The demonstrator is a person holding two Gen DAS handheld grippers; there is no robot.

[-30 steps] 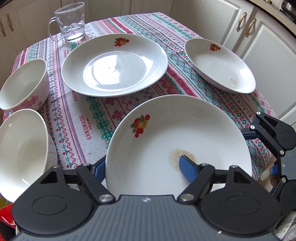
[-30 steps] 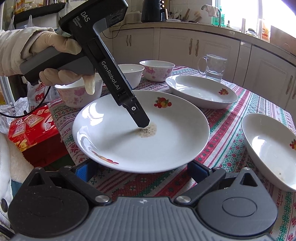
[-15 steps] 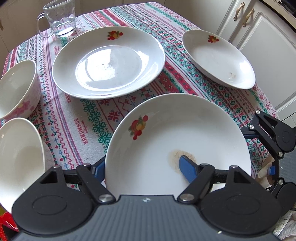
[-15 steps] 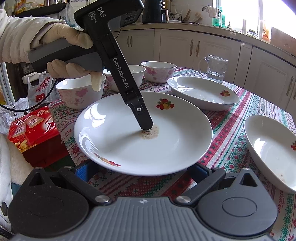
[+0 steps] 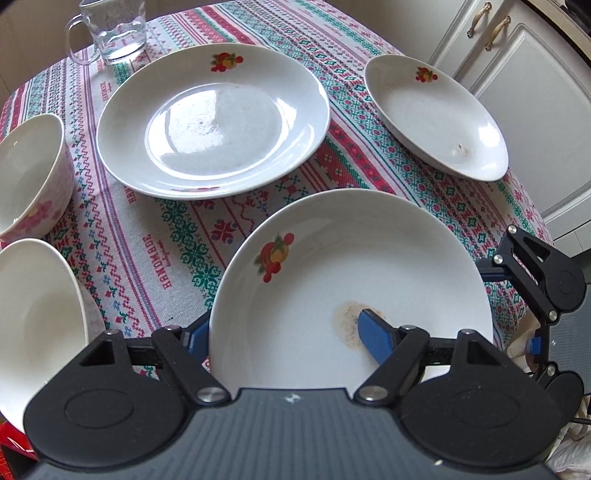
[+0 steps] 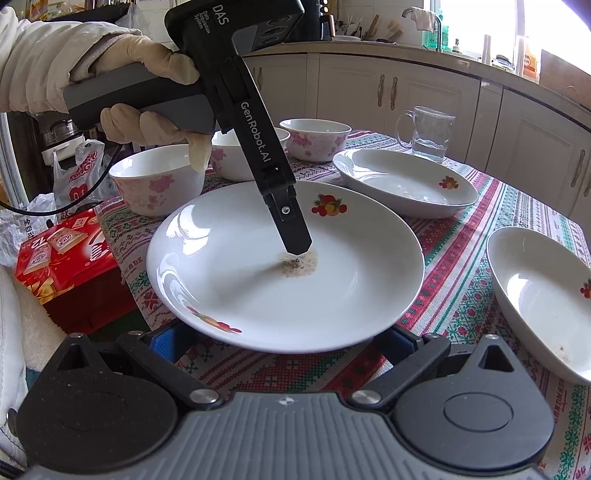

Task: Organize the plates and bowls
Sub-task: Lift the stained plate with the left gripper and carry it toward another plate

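My left gripper (image 5: 284,332) is shut on the rim of a white plate (image 5: 354,280) with a fruit print and a crumb stain, held a little above the tablecloth; one finger lies on top, one beneath. The plate also shows in the right wrist view (image 6: 288,266), with the left gripper's finger (image 6: 291,229) pressing on its middle. My right gripper (image 6: 284,339) is open, its fingers spread wide below the plate's near edge. A larger plate (image 5: 214,122) lies at the back and a deep plate (image 5: 436,114) at the right. Three floral bowls (image 6: 155,177) stand at the left.
A glass mug (image 5: 110,29) with water stands at the table's far edge. A red box (image 6: 62,254) and plastic bags sit beside the table at the left. White kitchen cabinets (image 6: 406,96) run behind. The tablecloth (image 5: 155,236) shows between the dishes.
My left gripper has lifted the held plate and carried it forward toward the larger plate. The right gripper has stayed open in place.
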